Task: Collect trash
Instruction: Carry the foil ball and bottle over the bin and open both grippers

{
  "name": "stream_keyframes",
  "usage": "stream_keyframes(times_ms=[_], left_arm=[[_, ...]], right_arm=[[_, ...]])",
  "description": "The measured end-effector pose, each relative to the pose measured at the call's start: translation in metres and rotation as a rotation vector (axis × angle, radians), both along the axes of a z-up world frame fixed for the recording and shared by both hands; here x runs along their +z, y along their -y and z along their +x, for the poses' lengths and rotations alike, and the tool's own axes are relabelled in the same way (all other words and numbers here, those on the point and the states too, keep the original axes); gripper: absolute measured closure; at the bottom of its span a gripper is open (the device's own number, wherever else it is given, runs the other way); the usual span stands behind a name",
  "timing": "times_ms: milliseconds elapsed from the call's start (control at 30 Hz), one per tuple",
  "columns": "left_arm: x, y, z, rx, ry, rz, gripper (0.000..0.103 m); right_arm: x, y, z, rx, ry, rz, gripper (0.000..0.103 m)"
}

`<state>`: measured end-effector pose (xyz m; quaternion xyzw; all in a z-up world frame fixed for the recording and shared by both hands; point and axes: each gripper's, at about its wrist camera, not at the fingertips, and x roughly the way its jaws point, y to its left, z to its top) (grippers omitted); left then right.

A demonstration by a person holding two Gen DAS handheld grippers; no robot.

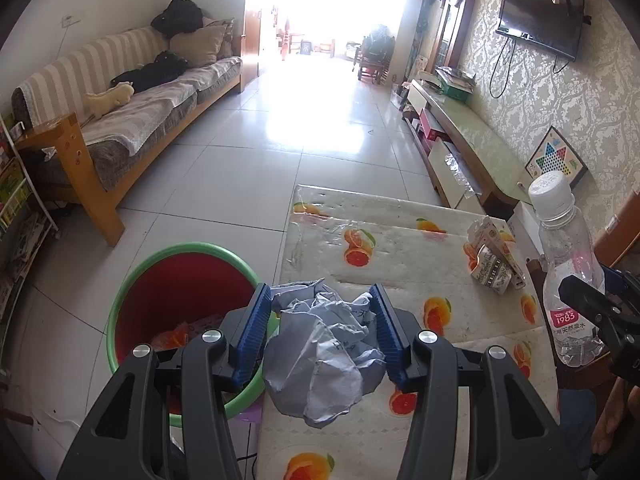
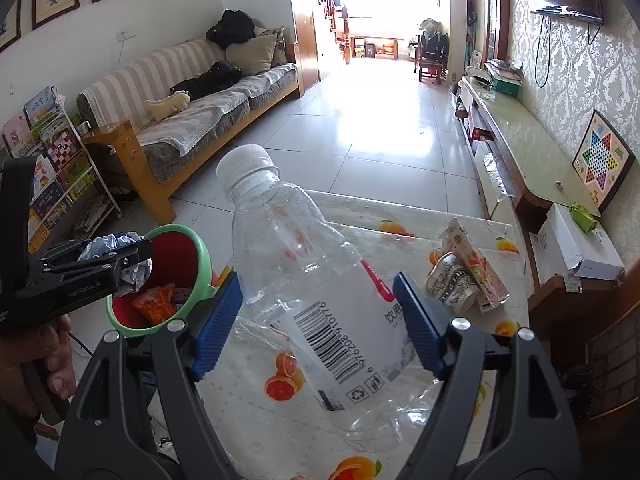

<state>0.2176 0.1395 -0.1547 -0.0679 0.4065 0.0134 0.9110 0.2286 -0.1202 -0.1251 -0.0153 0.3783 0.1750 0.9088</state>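
My left gripper (image 1: 320,294) is shut on a ball of crumpled white paper (image 1: 320,344), held above the table's left edge. Just left of it and lower stands a red bin with a green rim (image 1: 180,246), with orange wrappers inside. My right gripper (image 2: 318,280) is shut on a clear plastic bottle (image 2: 304,256) with a white cap, tilted left above the table. The bottle (image 1: 568,264) also shows at the right of the left wrist view. From the right wrist view, the paper (image 2: 116,244) hangs by the bin's rim (image 2: 204,264). Crushed drink cartons (image 1: 494,256) (image 2: 468,276) lie on the table.
The table wears an orange-print plastic cloth (image 1: 400,240) (image 2: 400,224). A sofa (image 1: 140,120) and a book rack (image 2: 60,184) line the left wall. A long TV cabinet (image 2: 520,140) and a white box (image 2: 576,248) run along the right. A person's hand (image 2: 52,360) holds the left gripper.
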Motion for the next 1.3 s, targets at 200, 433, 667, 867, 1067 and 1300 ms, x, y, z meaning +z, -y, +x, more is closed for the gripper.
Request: stream_keyframes(times_ms=[200,433,667,867,1067,1300], left_arm=[[0.005,-0.039,-0.004,0.047,0.015,0.004,0.055],[-0.009,-0.093,0.005,0.124,-0.014,-0.002,0.054],[-0.028,-0.133,0.011,0.194,-0.048,-0.025,0.028],[-0.024,-0.147,0.000,0.259,-0.016,-0.041,0.010],[-0.016,-0.168,-0.023,0.316,0.015,-0.036,0.008],[-0.013,-0.192,-0.048,0.371,0.026,-0.042,0.008]], right_arm=[[0.004,-0.034,-0.002,0.043,0.013,-0.012,0.028],[0.000,-0.076,0.007,0.094,0.005,-0.012,0.028],[-0.009,-0.115,0.017,0.137,-0.014,-0.016,0.028],[-0.017,-0.145,0.022,0.180,-0.026,-0.016,0.028],[-0.028,-0.176,0.026,0.238,-0.042,-0.012,0.028],[-0.040,-0.229,0.024,0.341,-0.063,-0.008,0.028]])
